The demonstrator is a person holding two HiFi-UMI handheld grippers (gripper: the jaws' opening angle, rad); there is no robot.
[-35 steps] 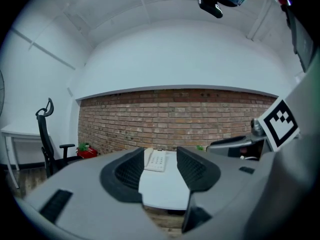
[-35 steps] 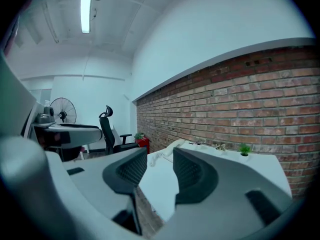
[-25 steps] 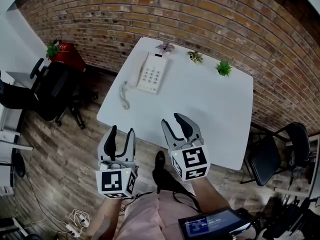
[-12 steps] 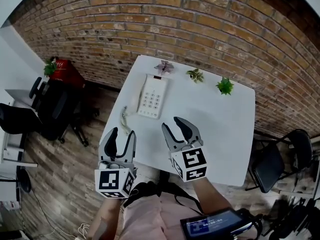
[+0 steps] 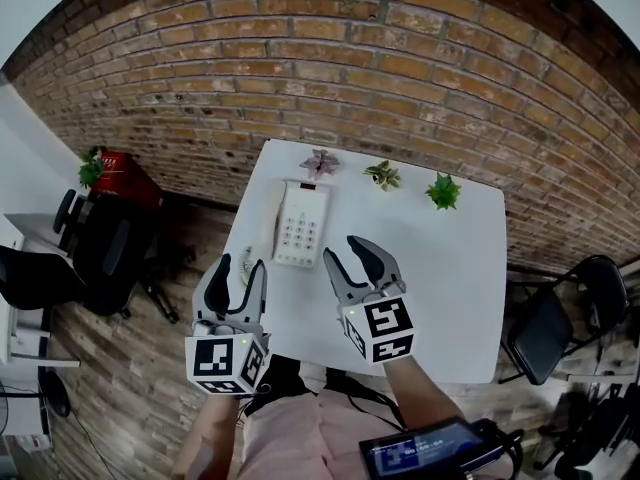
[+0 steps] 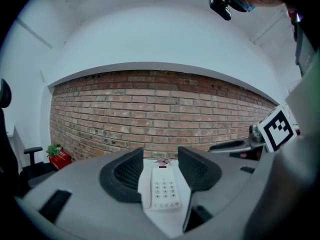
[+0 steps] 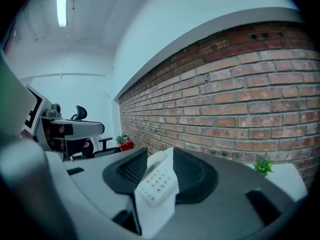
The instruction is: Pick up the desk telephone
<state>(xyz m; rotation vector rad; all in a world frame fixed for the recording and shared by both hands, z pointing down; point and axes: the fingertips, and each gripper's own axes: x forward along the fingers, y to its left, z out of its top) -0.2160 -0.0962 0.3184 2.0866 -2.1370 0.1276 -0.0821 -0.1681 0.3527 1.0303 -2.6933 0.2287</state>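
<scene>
Nearest: left hand-held gripper (image 5: 240, 268) and right hand-held gripper (image 5: 346, 252), side by side over the near part of the bench (image 5: 450, 268). Both are released, with jaws apart, pads bare and nothing gripped. Each gripper view shows the telephone only through the gap between the jaws. It lies farther off, not between the pads.

Telephone (image 5: 301, 223): white, lying flat on the left half of the bench with the keypad up. The handset is seated along its left side. The cord (image 5: 246, 253) trails toward the left bench edge, close by the left hand-held gripper. The telephone lies just beyond the two grippers, roughly between their lines, and touches neither.

Progress, as judged: early, at the approach stage only. There is no contact and no lift. Left to do: reach in, close on the telephone and raise it clear of the bench.

Containers: three small plants (image 5: 382, 175) stand in a row at the far bench edge, before the brick wall (image 5: 400, 68). The leftmost is just past the telephone's far end. Their pots are too small to make out. On the floor far left, by the wall, is a red container (image 5: 125, 180) with green leaves at its top. Whether they grow in it cannot be told.
</scene>
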